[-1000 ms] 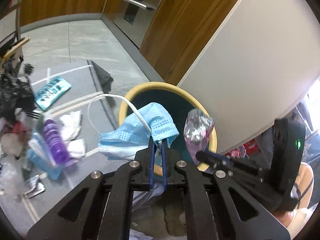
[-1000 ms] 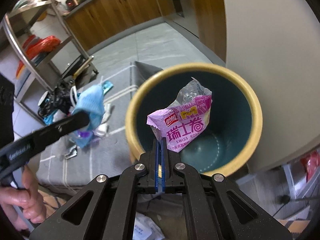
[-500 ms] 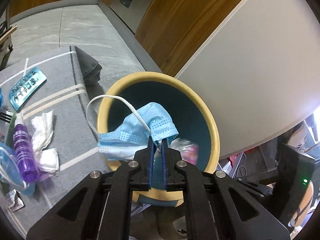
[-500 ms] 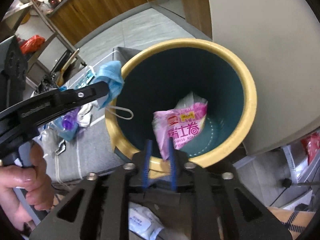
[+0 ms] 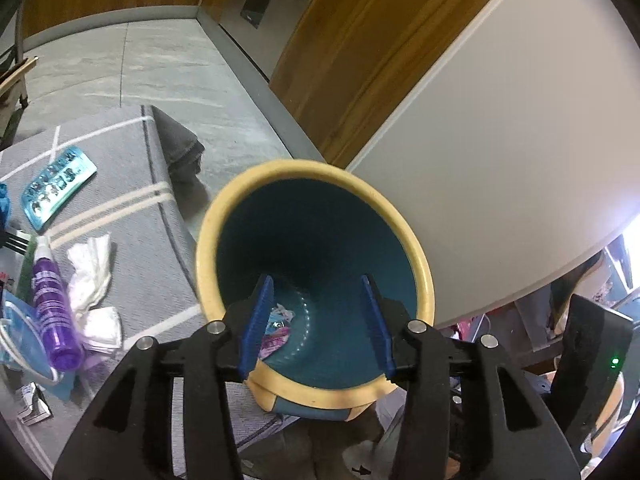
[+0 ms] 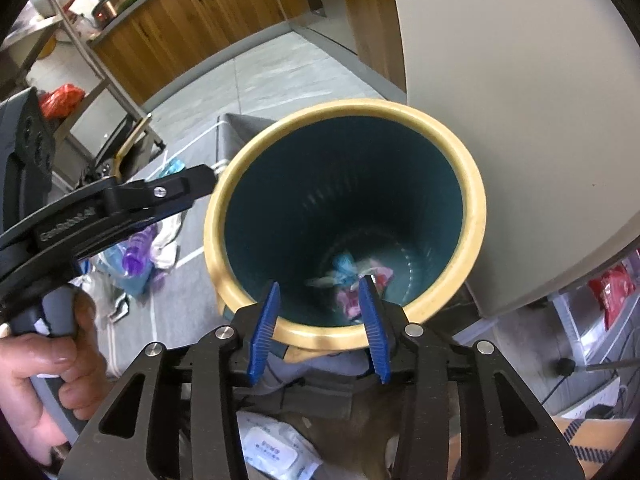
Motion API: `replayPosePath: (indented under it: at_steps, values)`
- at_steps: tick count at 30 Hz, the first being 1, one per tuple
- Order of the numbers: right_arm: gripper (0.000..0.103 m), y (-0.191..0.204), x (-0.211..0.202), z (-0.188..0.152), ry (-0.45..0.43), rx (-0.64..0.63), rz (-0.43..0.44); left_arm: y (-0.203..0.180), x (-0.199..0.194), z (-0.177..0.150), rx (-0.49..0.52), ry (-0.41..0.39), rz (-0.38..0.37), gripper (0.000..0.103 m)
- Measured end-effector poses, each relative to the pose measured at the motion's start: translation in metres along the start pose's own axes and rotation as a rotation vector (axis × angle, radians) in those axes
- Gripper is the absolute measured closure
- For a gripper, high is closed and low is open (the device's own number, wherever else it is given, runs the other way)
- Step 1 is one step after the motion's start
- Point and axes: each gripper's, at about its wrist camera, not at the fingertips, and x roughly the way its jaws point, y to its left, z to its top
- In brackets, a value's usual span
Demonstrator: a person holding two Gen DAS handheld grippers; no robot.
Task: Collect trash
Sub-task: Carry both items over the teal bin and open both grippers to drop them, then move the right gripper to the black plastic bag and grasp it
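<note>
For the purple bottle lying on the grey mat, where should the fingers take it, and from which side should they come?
Grip the purple bottle across the middle of its round body, coming down from above. It lies flat on the grey mat, white cap pointing away, so the fingers should close across its width. Crumpled tissues lie close on one side, leaving little room there.

Both the left gripper (image 5: 316, 324) and right gripper (image 6: 322, 328) have sprung wide open over the bin (image 6: 476, 216), the blue mask (image 6: 344, 265) and pink wrapper (image 6: 347, 300) now dropped to its bottom.
</note>
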Motion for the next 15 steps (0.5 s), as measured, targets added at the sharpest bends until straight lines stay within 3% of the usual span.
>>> replayPosePath:
  at_steps: [9,15]
  values:
    - [0.051,0.016,0.000,0.004,-0.024,-0.016,0.015,0.017,-0.044,0.000,-0.016,-0.074,0.035,0.050]
    - [0.044,0.041,0.001,0.007,-0.037,-0.070,0.046,0.037,-0.090,-0.005,-0.020,-0.138,0.110,0.043]
